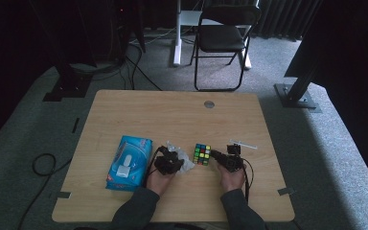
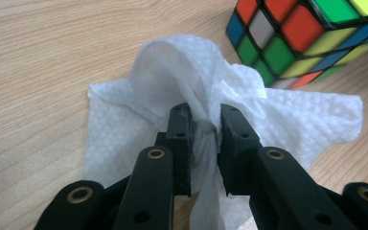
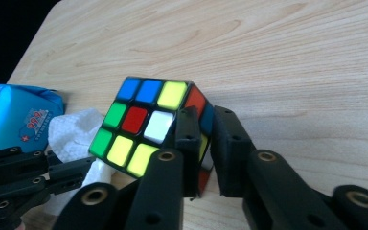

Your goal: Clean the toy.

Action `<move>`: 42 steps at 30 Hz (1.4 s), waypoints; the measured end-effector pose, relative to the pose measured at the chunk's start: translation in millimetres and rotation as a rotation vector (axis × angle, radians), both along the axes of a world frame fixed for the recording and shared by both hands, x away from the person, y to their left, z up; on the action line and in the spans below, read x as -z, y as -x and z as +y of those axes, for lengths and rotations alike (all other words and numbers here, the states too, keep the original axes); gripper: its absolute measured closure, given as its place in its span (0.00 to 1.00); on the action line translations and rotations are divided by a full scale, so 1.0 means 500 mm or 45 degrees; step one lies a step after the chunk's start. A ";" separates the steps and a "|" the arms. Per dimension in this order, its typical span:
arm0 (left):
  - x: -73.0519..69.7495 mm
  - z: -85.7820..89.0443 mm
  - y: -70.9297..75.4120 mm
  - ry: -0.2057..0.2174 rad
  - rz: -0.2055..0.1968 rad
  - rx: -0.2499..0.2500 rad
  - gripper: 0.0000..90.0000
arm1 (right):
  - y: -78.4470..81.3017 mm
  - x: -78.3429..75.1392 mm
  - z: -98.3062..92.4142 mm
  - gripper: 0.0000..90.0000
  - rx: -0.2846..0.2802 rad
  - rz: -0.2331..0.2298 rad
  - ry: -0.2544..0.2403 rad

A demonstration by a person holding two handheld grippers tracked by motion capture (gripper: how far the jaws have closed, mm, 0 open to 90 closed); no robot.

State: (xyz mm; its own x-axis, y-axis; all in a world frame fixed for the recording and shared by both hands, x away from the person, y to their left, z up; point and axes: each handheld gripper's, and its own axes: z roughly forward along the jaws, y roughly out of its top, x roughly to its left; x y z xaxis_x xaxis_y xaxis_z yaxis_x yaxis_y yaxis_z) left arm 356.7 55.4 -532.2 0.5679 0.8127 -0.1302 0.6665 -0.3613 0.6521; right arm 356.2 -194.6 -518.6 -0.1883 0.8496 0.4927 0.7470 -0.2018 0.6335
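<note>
Pinching wipe, left fingers | cube edge possibly gripped, contact hidden

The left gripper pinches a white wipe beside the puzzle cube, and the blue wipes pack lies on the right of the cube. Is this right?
Not quite. The high view shows the blue wipes pack left of the puzzle cube. The left gripper does pinch the white wipe.

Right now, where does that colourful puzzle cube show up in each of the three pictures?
High view: the puzzle cube stands on the table, between the two grippers.
Left gripper view: the cube sits in the top right corner.
Right gripper view: the cube is at centre, just left of the jaws.
Shared landmark: the white wipe beside it.
</note>
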 end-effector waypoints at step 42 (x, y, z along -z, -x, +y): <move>-0.065 0.003 -0.011 0.108 -0.098 0.019 0.89 | -0.005 -0.007 0.038 0.75 -0.082 -0.084 -0.031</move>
State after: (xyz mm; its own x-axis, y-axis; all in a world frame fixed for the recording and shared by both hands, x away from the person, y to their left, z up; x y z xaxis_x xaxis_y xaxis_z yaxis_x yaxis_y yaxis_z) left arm 362.3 56.8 -499.5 0.5909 0.7920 -0.1534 0.6081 -0.3123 0.7298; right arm 358.7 -175.6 -515.0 -0.2750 0.8226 0.4977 0.7158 -0.1704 0.6772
